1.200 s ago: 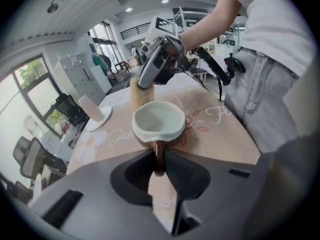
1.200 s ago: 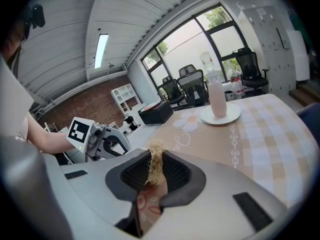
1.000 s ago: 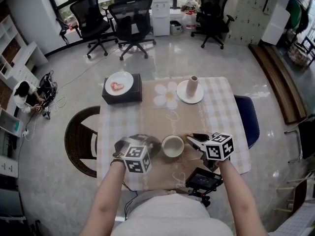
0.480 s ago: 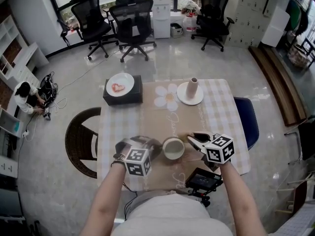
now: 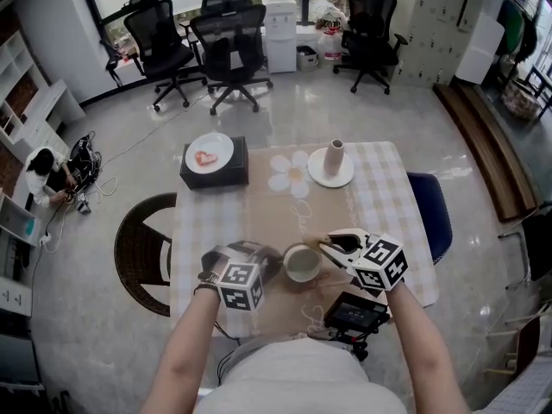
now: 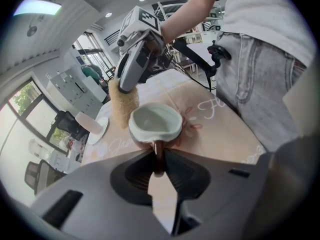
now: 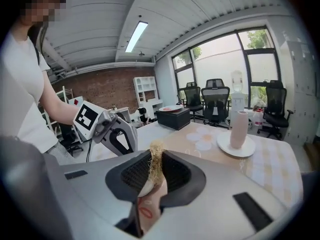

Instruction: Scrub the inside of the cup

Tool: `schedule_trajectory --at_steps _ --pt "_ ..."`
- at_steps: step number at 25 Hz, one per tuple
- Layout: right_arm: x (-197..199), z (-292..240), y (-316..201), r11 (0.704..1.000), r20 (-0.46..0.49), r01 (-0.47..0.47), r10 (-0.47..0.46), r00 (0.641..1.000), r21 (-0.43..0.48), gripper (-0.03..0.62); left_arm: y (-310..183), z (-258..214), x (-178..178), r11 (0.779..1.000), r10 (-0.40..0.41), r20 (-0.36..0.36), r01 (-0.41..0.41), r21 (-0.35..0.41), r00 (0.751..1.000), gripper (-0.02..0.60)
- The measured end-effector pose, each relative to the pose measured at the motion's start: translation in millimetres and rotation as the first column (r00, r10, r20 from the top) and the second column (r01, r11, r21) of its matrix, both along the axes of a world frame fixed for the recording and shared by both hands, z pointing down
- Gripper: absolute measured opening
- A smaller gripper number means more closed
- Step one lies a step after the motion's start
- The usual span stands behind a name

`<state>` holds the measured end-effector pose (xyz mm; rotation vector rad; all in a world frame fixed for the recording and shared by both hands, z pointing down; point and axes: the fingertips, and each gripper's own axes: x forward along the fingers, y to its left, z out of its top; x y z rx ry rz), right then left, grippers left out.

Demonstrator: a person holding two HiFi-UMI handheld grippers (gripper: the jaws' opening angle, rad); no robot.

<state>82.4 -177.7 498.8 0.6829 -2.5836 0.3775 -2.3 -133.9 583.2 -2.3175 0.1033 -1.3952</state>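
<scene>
Cup (image 5: 302, 262), white, upright at the near middle of the table (image 5: 379, 198); inside apparently not yet entered.
Left gripper (image 5: 274, 262) clamped on the cup's handle (image 6: 159, 156) from the left, likely to steady it; right gripper (image 5: 332, 245) pinching a fibrous scrub pad (image 7: 154, 159) just right of the rim, contact unclear; vase (image 5: 334, 156) far right.

Left gripper (image 5: 272, 262) and right gripper (image 5: 329, 242), both clamped tight.
</scene>
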Motion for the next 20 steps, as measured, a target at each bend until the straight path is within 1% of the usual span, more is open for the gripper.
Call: schedule_trajectory --at_steps 3,8,15,20 --pt "-5.5 2.8 0.3 0.999 -0.017 0.049 -0.049 0.999 -0.001 0.067 0.0 0.1 0.1 1.0 0.004 0.007 -0.004 0.009 1.0 0.066" --pt "-8.5 10.3 -8.1 0.995 -0.045 0.093 -0.094 0.995 -0.023 0.067 -0.9 -0.3 0.5 0.999 0.014 0.024 -0.015 0.032 1.0 0.066" --pt "-13.4 32.9 -20.2 0.99 -0.064 0.117 -0.123 0.99 -0.082 0.067 -1.2 -0.5 2.3 0.998 0.035 0.042 -0.038 0.057 0.998 0.066" --pt "-9.1 55.4 -23.6 0.98 -0.097 0.118 -0.135 0.986 -0.16 0.067 -2.3 -0.6 2.6 0.997 0.043 0.049 -0.046 0.061 0.998 0.066"
